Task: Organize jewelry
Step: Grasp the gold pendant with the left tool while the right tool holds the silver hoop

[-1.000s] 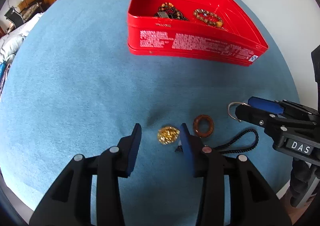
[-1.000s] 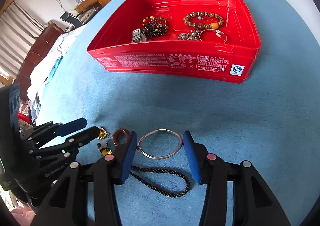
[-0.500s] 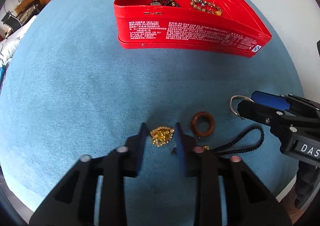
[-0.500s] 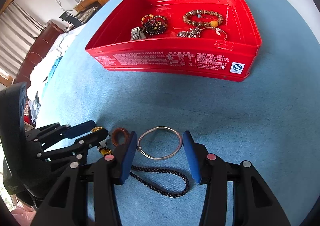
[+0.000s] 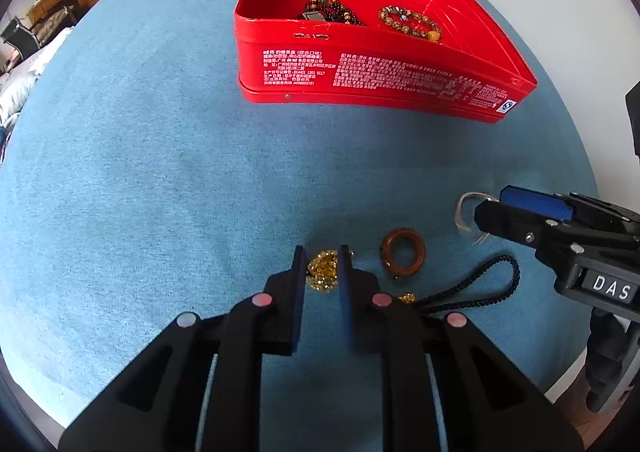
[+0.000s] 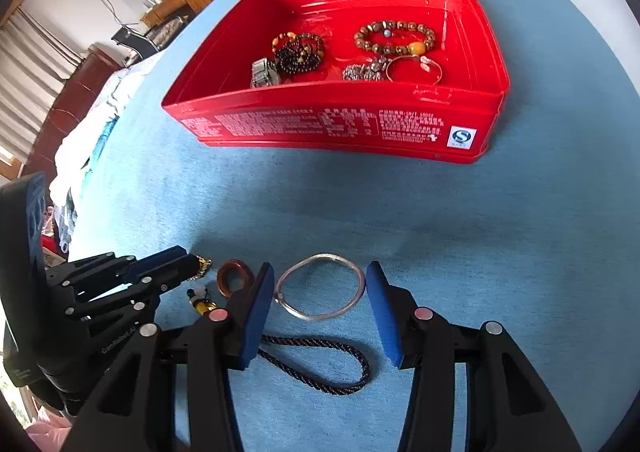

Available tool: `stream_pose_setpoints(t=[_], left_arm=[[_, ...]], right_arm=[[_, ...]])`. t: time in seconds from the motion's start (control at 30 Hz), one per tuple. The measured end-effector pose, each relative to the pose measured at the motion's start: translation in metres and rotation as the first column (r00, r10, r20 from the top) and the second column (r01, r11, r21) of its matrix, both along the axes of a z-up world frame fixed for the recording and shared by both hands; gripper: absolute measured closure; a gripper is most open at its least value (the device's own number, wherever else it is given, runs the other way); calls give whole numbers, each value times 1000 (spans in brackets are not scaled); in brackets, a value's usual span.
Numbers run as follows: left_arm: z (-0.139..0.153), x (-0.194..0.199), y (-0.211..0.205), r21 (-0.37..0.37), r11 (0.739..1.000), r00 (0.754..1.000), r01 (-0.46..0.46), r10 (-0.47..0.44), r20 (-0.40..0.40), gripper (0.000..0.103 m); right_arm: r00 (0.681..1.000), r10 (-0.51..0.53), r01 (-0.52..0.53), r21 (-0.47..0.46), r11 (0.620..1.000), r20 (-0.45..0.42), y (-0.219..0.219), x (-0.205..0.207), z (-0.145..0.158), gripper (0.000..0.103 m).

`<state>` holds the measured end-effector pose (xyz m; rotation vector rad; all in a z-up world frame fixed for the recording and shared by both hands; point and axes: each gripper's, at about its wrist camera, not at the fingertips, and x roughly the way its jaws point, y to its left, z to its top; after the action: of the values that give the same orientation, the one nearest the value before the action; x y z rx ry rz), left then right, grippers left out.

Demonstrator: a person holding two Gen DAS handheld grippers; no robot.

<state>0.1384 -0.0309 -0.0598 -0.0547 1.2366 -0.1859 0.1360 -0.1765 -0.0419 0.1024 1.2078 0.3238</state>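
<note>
A gold ornament (image 5: 322,272) lies on the blue cloth between the pads of my left gripper (image 5: 321,252), whose jaws are closing and press on it from both sides. My right gripper (image 6: 320,268) straddles a silver bangle (image 6: 332,258) that lies flat; both blue pads touch its sides. Between the two lie a brown ring (image 5: 384,256) and a black cord (image 5: 480,303) with a small yellow bead charm (image 6: 204,306). In the right wrist view the left gripper (image 6: 190,258) sits at the left, beside the brown ring (image 6: 236,263).
A red tin (image 6: 320,120) stands farther back on the cloth, holding bead bracelets (image 6: 394,38), a watch (image 6: 264,72) and silver pieces. The cloth's edge and a white surface lie to the right. Furniture stands far off at the upper left.
My left gripper's jaws have narrowed from wide apart to tight around the gold ornament, and it has moved slightly. The right gripper and the bangle have stayed put.
</note>
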Motion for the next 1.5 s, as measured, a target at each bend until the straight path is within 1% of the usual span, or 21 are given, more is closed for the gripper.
stream_pose_setpoints(t=[0.1, 0.13, 0.17, 0.27, 0.33, 0.4, 0.43, 0.47, 0.5, 0.57, 0.67, 0.73, 0.77, 0.8, 0.97, 1.13, 1.23, 1.3, 1.37, 1.43, 1.5], left_arm=[[-3, 4, -2, 10, 1000, 1000, 8, -8, -7, 86], [-3, 4, -4, 15, 1000, 1000, 11, -11, -6, 83], [-4, 5, -6, 7, 1000, 1000, 21, -20, -10, 75], [-7, 6, -19, 18, 998, 999, 53, -53, -9, 61], [-7, 4, -25, 34, 997, 997, 72, -72, -7, 58], [-9, 4, -26, 45, 996, 997, 73, -73, -8, 60], [-9, 4, -26, 55, 996, 997, 72, -72, -2, 66], [-10, 6, -26, 68, 996, 998, 64, -65, 4, 77], [-10, 6, -25, 71, 996, 998, 55, -56, 7, 80], [-10, 10, -19, 48, 997, 999, 53, -53, 2, 80], [-9, 9, -18, 52, 997, 998, 55, -55, 12, 81], [-7, 10, -16, 38, 998, 999, 46, -47, 14, 81], [-6, 11, -14, 31, 999, 999, 42, -43, 14, 88], [-4, 10, -11, 21, 999, 999, 36, -37, 17, 89], [2, 7, 3, 9, 1000, 1000, 14, -14, 19, 89], [-1, 10, 9, 12, 1000, 1000, 19, -19, 8, 86], [0, 15, 6, 19, 1000, 1000, 16, -16, 6, 86], [-1, 19, 4, 16, 1000, 1000, 11, -11, 2, 82], [-2, 24, 0, 5, 1000, 1000, 8, -8, -4, 72], [2, 24, -1, 22, 1000, 1000, 4, -4, 13, 67], [2, 24, -1, 32, 999, 1000, 0, -1, 17, 67]], right_arm=[[1000, -2, 2, -2, 1000, -4, 0, 0, -1, 55], [1000, -3, 3, -4, 1000, -5, 1, 0, -2, 54], [1000, -2, 2, -6, 1000, -8, 1, 0, -2, 54], [1000, 5, -5, -11, 1000, -22, 4, 1, -5, 53], [1000, 10, -10, -23, 1000, -23, 6, 0, -8, 50], [1000, 13, -13, -35, 999, -27, 8, 1, -10, 50], [1000, 14, -15, -40, 999, -26, 9, 0, -12, 50], [1000, 16, -17, -44, 999, -25, 10, 0, -12, 50], [1000, 19, -20, -48, 999, -23, 11, 0, -12, 49], [999, 28, -29, -65, 997, -17, 14, -1, -13, 49], [1000, 30, -30, -97, 995, -4, 17, -1, -13, 59], [1000, 23, -24, -93, 995, -7, 15, -1, -13, 71], [1000, 21, -22, -85, 996, -12, 13, -1, -12, 74], [1000, 19, -20, -82, 996, -15, 12, 0, -12, 77], [999, 15, -17, -54, 998, -34, 7, 1, -11, 76], [999, 27, -29, -45, 999, -40, 11, 0, -10, 57], [998, 43, -46, -66, 997, -37, 19, -2, -11, 55], [998, 46, -49, -77, 996, -38, 21, -3, -12, 53], [998, 48, -51, -80, 995, -38, 22, -2, -13, 53], [998, 48, -50, -75, 996, -40, 22, -2, -12, 53], [998, 47, -50, -72, 996, -41, 21, -1, -13, 53]])
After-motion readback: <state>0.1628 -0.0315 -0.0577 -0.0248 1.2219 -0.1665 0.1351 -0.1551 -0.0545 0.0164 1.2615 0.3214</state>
